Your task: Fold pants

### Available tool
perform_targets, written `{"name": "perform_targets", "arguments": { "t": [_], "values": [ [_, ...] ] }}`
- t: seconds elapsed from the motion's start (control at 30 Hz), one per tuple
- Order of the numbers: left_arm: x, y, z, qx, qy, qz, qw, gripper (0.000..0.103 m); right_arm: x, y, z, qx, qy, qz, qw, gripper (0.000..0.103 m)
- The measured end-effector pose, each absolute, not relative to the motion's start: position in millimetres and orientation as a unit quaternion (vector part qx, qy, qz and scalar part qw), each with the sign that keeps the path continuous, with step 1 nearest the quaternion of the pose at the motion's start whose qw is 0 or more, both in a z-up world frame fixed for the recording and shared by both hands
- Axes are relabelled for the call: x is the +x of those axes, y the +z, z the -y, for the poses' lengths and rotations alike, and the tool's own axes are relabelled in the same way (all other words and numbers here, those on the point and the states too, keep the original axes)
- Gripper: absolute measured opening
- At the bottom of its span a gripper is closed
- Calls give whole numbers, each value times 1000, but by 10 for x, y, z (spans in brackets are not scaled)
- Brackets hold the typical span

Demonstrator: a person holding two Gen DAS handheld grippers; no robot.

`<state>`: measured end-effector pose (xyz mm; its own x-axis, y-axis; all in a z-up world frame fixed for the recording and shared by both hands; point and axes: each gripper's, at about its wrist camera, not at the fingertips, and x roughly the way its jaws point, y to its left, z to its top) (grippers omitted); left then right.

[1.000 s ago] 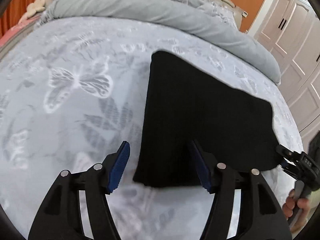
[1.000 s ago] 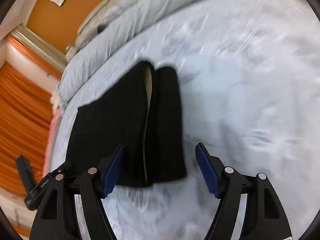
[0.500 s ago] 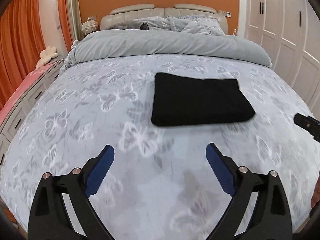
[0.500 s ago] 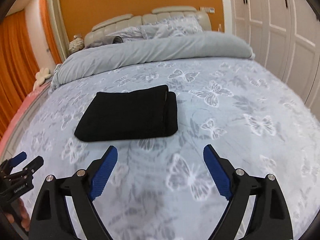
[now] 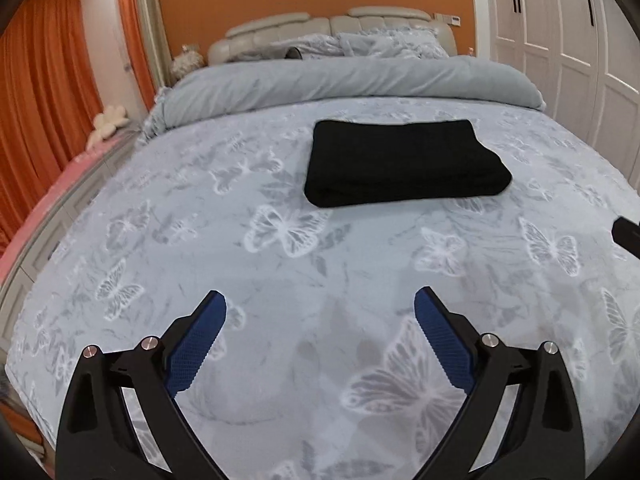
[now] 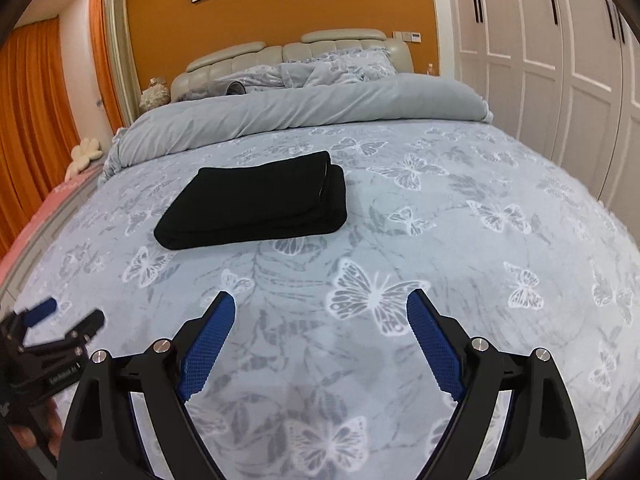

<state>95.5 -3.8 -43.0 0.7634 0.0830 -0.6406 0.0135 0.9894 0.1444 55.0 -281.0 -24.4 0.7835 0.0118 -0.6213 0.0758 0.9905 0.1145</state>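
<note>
In the left wrist view the black pants [image 5: 404,162] lie folded into a compact rectangle on the bed [image 5: 200,240], in the upper middle of the frame and a little right of centre. The left hand-held gripper [image 5: 320,304] sits at the bottom of the frame, its two blue-padded fingers [image 5: 196,344] spread wide with only the butterfly-print bedspread showing between them. The pants are well apart from it, farther up the bed and clear of both fingertips. At the right edge of this frame a dark piece of the right hand-held gripper pokes in, level with the stretch of bedspread below the pants.

In the right wrist view the pants [image 6: 256,204] lie in the middle left of the frame, their stacked layers visible along the right-hand edge of the bundle. The right hand-held gripper [image 6: 320,300] fills the bottom of the frame, jaws standing far apart and holding nothing, bedspread between the pads. The pants sit above and slightly left of it, untouched. The left hand-held gripper [image 6: 60,320] shows at the lower left edge, also spread, hovering over the bedspread below and left of the pants. A rolled grey duvet [image 6: 304,110] lies across the bed beyond the pants.
</note>
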Motion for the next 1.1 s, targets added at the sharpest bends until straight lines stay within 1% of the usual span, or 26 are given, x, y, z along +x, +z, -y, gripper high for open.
{"name": "perform_targets", "arguments": {
  "t": [0.2, 0.23, 0.4, 0.5, 0.6, 0.67, 0.8, 0.87, 1.0, 1.1],
  "values": [
    [970, -386, 37, 57, 18, -321, 945, 95, 581, -274, 2756, 64, -13, -329, 942, 86],
    [968, -383, 51, 60, 20, -318, 946, 98, 586, -278, 2752, 64, -13, -331, 941, 86],
    [950, -418, 90, 54, 11, -304, 951, 98, 608, -352, 2740, 63, -14, -328, 943, 86],
    [997, -551, 75, 33, -2, -322, 946, 98, 636, -504, 2769, 61, -14, -330, 942, 86],
    [1037, -661, 83, 41, 13, -326, 944, 98, 671, -630, 2857, 61, -26, -343, 937, 86],
    [1047, -673, 75, 37, 19, -322, 946, 98, 684, -626, 2956, 85, -14, -342, 936, 86],
    [1088, -710, 64, 32, 25, -317, 948, 98, 690, -624, 3061, 89, -26, -329, 940, 86],
    [1124, -784, 40, 27, 32, -313, 949, 98, 697, -715, 3084, 81, -30, -318, 944, 86],
    [1229, -972, 33, 34, 42, -335, 941, 98, 798, -943, 3066, 75, -23, -334, 939, 86],
    [1249, -1015, 31, 37, 43, -337, 940, 98, 846, -1059, 2995, 51, -25, -335, 941, 86]
  ]
}}
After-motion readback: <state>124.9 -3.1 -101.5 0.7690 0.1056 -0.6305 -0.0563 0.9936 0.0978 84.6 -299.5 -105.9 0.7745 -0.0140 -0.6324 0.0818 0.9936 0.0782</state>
